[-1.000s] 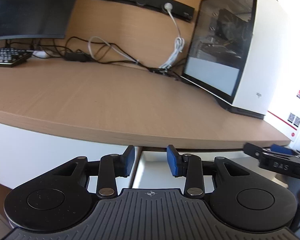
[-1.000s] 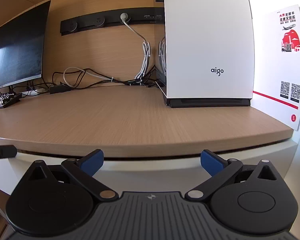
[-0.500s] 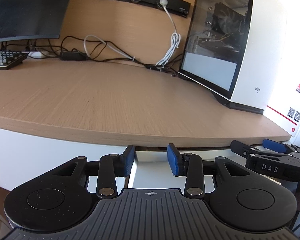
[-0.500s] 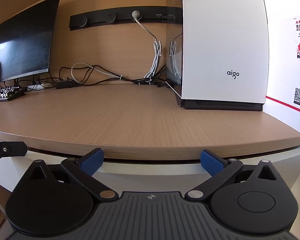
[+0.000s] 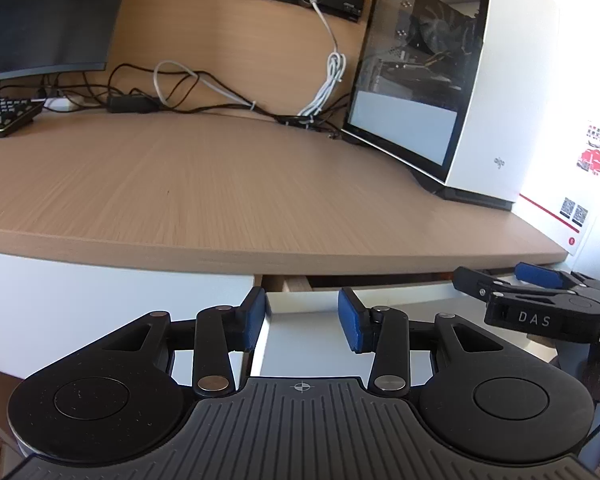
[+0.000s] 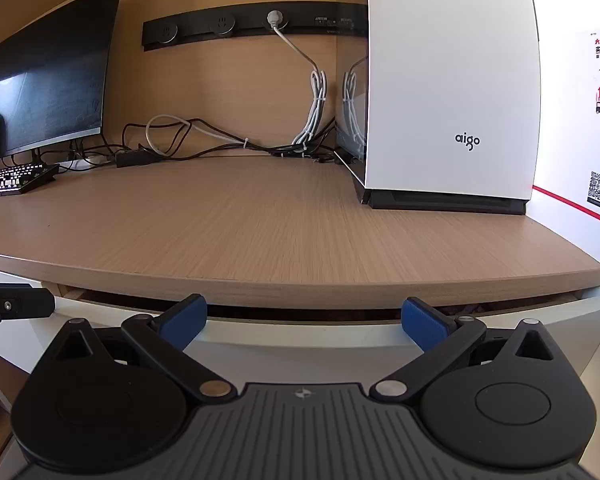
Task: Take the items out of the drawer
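Left tongs [image 5: 302, 322] opening, nothing between, before white drawer [image 5: 380, 294].

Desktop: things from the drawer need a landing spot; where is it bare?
Bare: the wide wooden stretch between keyboard and white computer case, up to the front edge. Crowded: the cables along the back wall.

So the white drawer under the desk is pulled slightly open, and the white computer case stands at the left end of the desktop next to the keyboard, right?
Not quite. The drawer is slightly open, but the white computer case stands at the right end of the desktop, far from the keyboard on the left. The right wrist view shows it.
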Available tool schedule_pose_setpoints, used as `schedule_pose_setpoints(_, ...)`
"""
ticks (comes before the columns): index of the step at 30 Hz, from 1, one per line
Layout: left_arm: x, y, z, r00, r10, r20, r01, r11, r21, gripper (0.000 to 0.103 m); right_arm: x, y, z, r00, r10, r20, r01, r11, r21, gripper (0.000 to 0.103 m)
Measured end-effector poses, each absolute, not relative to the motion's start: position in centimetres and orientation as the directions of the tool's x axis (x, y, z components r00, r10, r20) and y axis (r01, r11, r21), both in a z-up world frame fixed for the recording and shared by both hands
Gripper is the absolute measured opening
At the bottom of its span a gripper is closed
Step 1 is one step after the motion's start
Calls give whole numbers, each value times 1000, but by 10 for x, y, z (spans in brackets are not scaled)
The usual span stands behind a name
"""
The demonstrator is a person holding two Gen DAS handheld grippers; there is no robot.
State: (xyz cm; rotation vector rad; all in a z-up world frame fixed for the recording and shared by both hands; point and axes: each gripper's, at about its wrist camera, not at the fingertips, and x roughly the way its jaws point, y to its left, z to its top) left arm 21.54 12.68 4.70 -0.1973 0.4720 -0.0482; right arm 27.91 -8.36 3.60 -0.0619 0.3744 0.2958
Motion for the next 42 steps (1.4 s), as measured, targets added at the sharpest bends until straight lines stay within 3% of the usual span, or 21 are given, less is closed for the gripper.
schedule_pose_setpoints(8, 208, 127, 47, 888, -87, -452, -2, 981, -193, 39, 272, -86, 37, 881, 282, -381, -305, 952, -2, 103)
schedule_pose_setpoints(14, 207, 128, 52, 891, -49, -452, -42, 981, -188, 29, 281, -93, 38, 890, 256, -376, -279, 960, -6, 103)
schedule_pose_setpoints(23, 223, 132, 64, 856, -66, -513, -48, 977, -206, 30, 304, -104, 44, 849, 254, -464, -290, 957, -8, 103)
schedule_pose_setpoints(32, 218, 117, 77, 872, -135, -471, 59, 983, -174, 28, 308, -114, 51, 773, 316, -550, -354, 934, 39, 103)
schedule_pose_setpoints(42, 244, 74, 70, 782, -217, -584, 160, 976, -148, 28, 277, -124, 52, 760, 329, -560, -369, 928, 44, 103)
